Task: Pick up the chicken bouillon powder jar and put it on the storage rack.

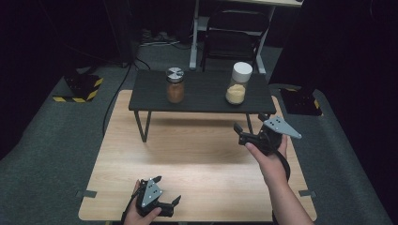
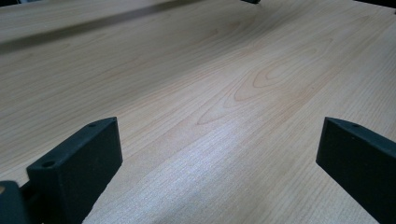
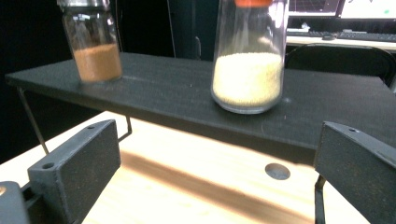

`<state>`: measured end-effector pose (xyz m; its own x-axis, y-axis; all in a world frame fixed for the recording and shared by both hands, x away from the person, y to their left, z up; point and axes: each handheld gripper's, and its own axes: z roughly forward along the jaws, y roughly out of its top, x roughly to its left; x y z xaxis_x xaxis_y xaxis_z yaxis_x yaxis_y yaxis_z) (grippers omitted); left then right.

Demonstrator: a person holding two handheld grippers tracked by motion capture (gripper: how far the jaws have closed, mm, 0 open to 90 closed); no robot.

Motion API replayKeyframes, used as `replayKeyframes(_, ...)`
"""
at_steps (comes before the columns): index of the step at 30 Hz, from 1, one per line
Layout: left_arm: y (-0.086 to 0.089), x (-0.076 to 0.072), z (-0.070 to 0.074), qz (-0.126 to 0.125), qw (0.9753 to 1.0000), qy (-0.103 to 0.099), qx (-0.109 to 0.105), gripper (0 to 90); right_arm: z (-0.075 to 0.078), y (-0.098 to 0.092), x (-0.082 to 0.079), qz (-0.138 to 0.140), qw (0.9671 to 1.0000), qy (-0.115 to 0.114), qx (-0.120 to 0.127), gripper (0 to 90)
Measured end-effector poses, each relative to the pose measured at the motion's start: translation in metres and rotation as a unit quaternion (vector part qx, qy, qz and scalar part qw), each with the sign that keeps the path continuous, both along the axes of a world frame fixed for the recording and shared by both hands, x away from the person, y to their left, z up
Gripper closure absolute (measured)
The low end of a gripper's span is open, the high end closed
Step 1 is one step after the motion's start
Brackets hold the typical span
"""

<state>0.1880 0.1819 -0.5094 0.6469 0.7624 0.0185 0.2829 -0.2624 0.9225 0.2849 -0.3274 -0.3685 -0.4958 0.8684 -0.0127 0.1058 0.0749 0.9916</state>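
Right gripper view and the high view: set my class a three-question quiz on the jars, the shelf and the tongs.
1. True or false: both jars stand on the black shelf.
2. Which jar is nearer the right tongs?
A. the brown-filled jar
B. the yellow-filled jar
3. Fill in: the left tongs hang open over the bare ____ table.

Key:
1. True.
2. B; it stands just ahead of the open jaws in the right gripper view.
3. Wooden.
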Motion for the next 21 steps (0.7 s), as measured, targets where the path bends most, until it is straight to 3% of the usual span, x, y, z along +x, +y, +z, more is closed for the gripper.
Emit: replayKeyframes(21, 0.000, -0.001, 0.000, 0.001, 1.0000, -0.001, -0.001, 0.6, -0.052, -0.022, -0.030, 0.001, 0.9995, 0.031, -0.005, 0.4)
